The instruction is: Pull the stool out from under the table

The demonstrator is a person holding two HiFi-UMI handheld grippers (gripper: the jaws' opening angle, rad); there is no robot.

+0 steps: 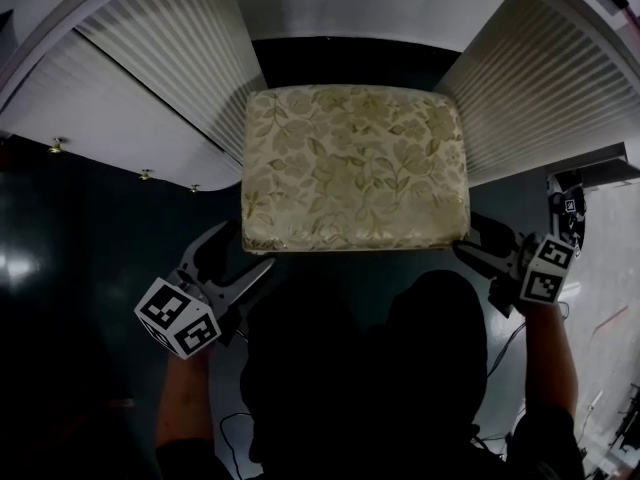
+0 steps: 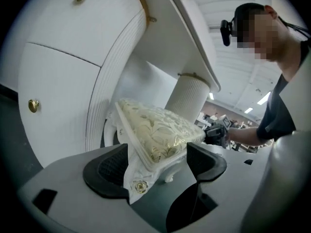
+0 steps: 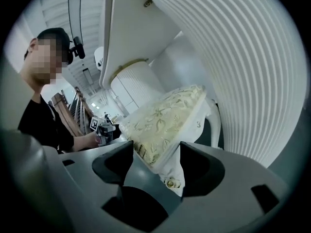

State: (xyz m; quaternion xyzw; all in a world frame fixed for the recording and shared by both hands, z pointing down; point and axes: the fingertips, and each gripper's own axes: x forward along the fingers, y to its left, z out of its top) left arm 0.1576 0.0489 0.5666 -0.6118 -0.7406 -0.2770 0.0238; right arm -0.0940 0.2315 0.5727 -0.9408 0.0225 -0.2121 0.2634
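At the stool's near-left corner, the left gripper (image 2: 156,154) has its jaws spread wide. The white corner with its gilt rosette (image 2: 140,186) lies between them, and a gap shows at one jaw, so nothing is clamped. The right gripper (image 3: 156,149) is likewise spread about the near-right corner, with the frame close against one jaw.

Seen from above, the grippers sit at 7 and 4 o'clock. The stool (image 1: 355,168), cushioned in gold floral fabric, is at centre between two fluted pedestals (image 1: 170,58). A dark strip separates it from the white table top (image 1: 350,3) at 12 o'clock.

Brass knobs (image 1: 57,146) sit at 9 o'clock. The floor (image 1: 90,228) is dark and glossy. Ceiling strip lights (image 2: 265,98) show in the hall beyond.
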